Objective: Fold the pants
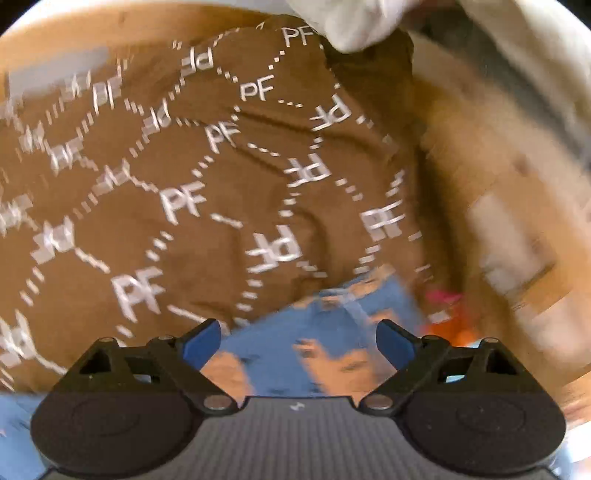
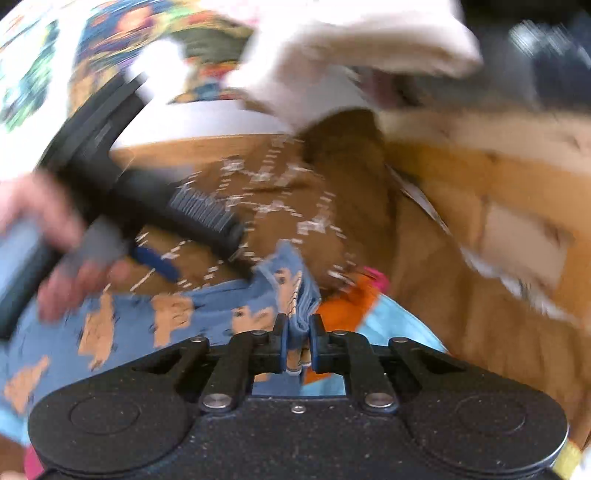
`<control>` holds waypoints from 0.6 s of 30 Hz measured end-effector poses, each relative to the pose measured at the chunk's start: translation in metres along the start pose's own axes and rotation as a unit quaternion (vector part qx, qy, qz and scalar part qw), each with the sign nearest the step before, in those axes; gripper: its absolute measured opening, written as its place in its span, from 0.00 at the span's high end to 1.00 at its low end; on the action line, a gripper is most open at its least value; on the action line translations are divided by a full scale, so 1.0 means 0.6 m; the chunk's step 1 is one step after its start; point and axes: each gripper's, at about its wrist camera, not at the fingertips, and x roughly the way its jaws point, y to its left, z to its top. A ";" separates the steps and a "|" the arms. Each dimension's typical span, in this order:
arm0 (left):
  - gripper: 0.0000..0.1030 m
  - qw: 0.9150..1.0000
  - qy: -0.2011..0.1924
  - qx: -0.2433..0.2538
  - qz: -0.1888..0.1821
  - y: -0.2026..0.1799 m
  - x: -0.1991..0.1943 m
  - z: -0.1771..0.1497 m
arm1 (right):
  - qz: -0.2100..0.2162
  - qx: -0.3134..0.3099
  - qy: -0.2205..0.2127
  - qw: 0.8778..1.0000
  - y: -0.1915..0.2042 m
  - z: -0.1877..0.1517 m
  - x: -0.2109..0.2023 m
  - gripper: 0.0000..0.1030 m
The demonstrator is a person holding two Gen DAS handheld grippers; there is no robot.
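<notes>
**Pants pinched at one edge, fold under way**

Pants of blue cloth printed with tan animal shapes lie low in both views, spread over a brown blanket patterned with white "PF" letters. In the right wrist view a bunched edge of the blue cloth stands up between the pads of the right gripper, whose jaws are closed on it. The left gripper hovers over the same cloth with its blue pads wide apart and nothing between them; from the right wrist view it appears as a dark body held in a hand, just above the garment.

Orange fabric peeks out beside the pinched edge, and a pale cloth hangs at the top. Both views are motion-blurred.

Judged from this, the step in hand is lifting one edge to carry it over. The next move probably calls for the left claw to close on a matching edge so the cloth travels evenly.
</notes>
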 end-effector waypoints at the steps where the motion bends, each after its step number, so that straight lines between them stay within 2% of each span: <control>1: 0.08 0.999 0.010 -0.020 -0.027 0.004 -0.003 0.005 | 0.002 -0.025 -0.004 1.000 0.013 -0.001 -0.004 0.89; 3: 0.08 0.997 0.028 -0.042 -0.062 -0.001 -0.006 0.009 | 0.005 -0.071 -0.010 0.997 0.037 -0.004 -0.006 0.89; 5: 0.09 0.996 0.041 -0.038 -0.063 -0.015 -0.001 0.010 | 0.008 -0.105 -0.012 0.994 0.054 -0.008 -0.008 0.88; 7: 0.12 0.997 0.052 -0.026 -0.048 -0.033 0.009 0.009 | 0.010 -0.132 -0.010 0.991 0.068 -0.012 -0.007 0.88; 10: 0.33 0.997 0.064 -0.017 -0.024 -0.056 0.019 -0.001 | 0.011 -0.156 -0.008 0.988 0.079 -0.016 -0.007 0.88; 11: 0.46 0.997 0.067 -0.021 -0.016 -0.060 0.023 -0.004 | 0.012 -0.160 -0.008 0.987 0.081 -0.018 -0.008 0.88; 14: 0.78 0.997 0.069 -0.037 -0.001 -0.058 0.033 -0.009 | 0.013 -0.170 -0.005 0.985 0.084 -0.021 -0.007 0.88; 16: 0.87 0.997 0.062 -0.044 -0.001 -0.054 0.025 -0.014 | 0.016 -0.173 -0.005 0.985 0.087 -0.022 -0.009 0.89; 18: 0.89 0.997 0.052 -0.048 -0.008 -0.045 0.008 -0.021 | 0.019 -0.179 -0.011 0.984 0.093 -0.023 -0.013 0.89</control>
